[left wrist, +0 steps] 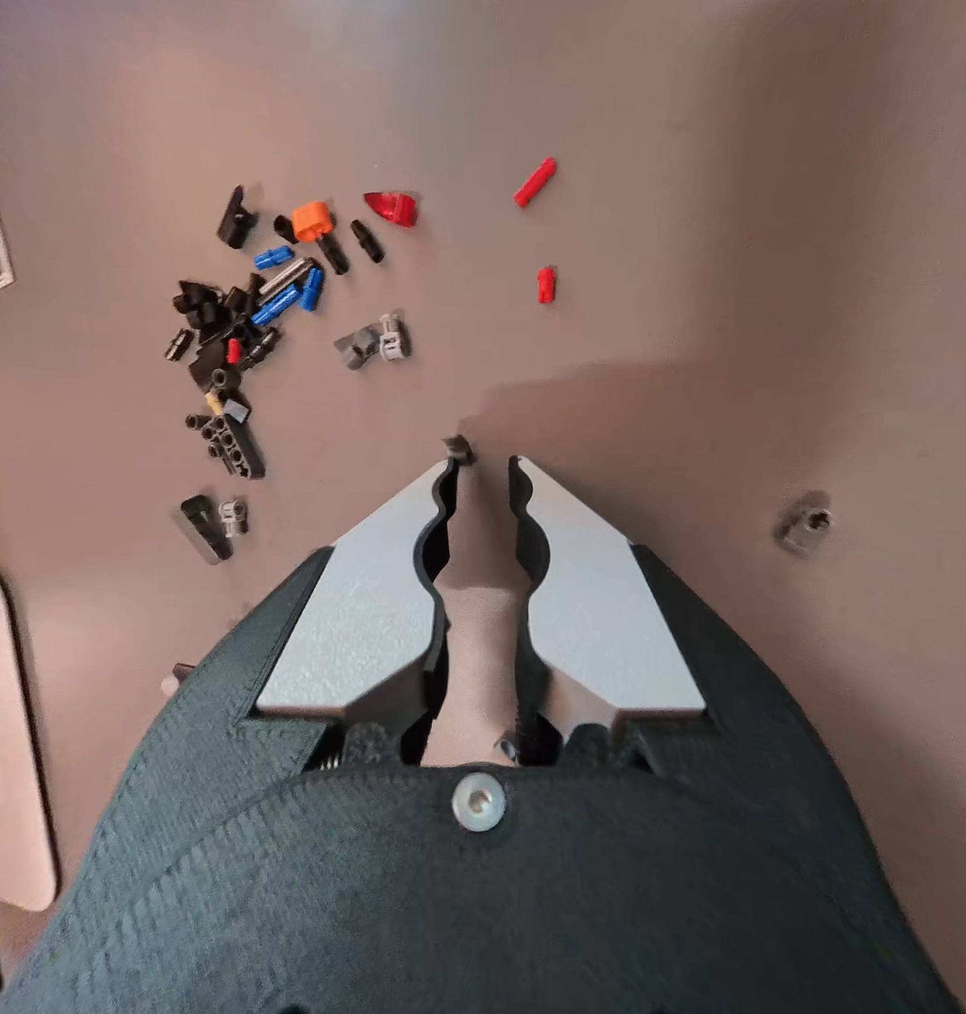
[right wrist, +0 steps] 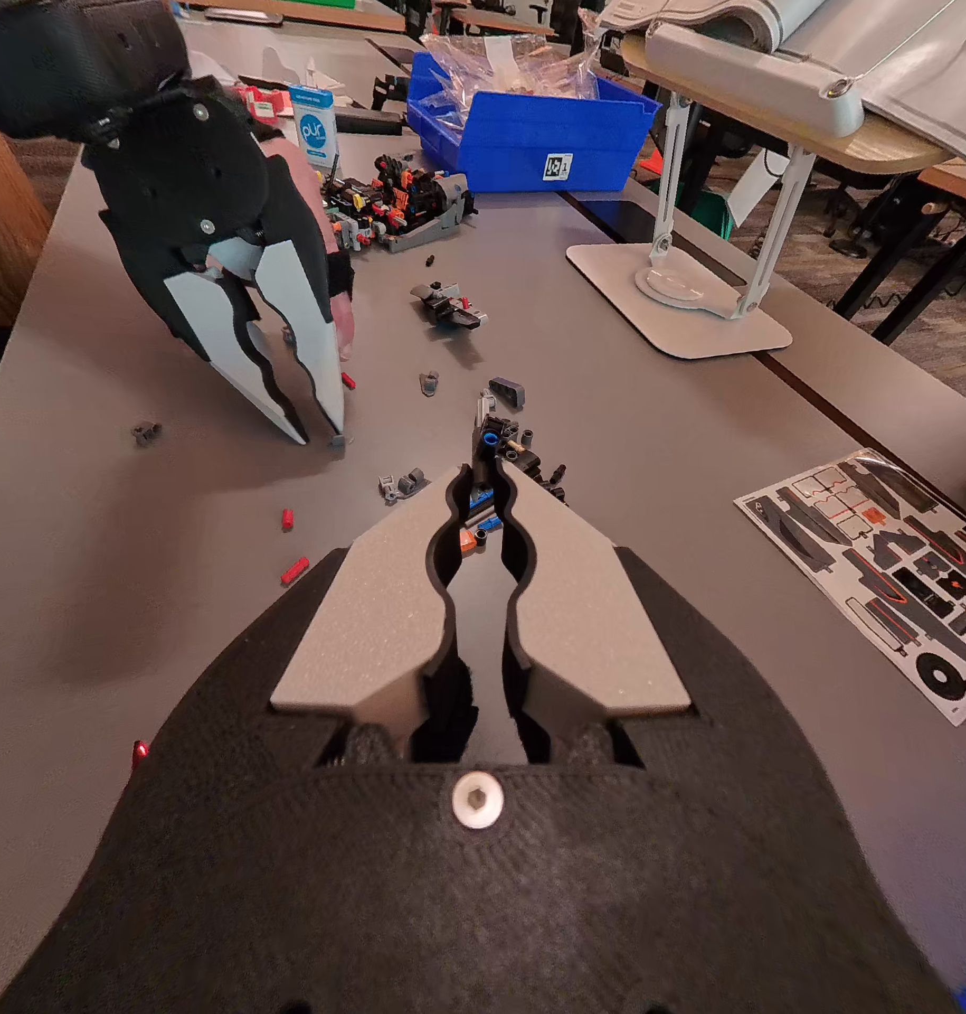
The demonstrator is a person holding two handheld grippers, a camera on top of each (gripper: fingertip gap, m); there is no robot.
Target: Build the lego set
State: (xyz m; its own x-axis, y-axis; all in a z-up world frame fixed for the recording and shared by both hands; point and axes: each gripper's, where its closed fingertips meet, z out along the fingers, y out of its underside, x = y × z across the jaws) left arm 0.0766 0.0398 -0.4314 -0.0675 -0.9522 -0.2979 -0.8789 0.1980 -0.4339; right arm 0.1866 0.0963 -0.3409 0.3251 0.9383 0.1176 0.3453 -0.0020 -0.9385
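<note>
Near the table's (right wrist: 662, 494) middle, my left gripper (left wrist: 483, 461), narrowly parted and empty, noses down beside a small grey piece (left wrist: 459, 449) just off its left fingertip, nearer than my right gripper (right wrist: 479, 472), pinching a black part (right wrist: 483, 439).

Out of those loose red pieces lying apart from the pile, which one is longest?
The long red pin, farthest from the left tool, is longest. The short red pin nearer the tool is stubbier, and the red piece in the pile is smaller still.
</note>
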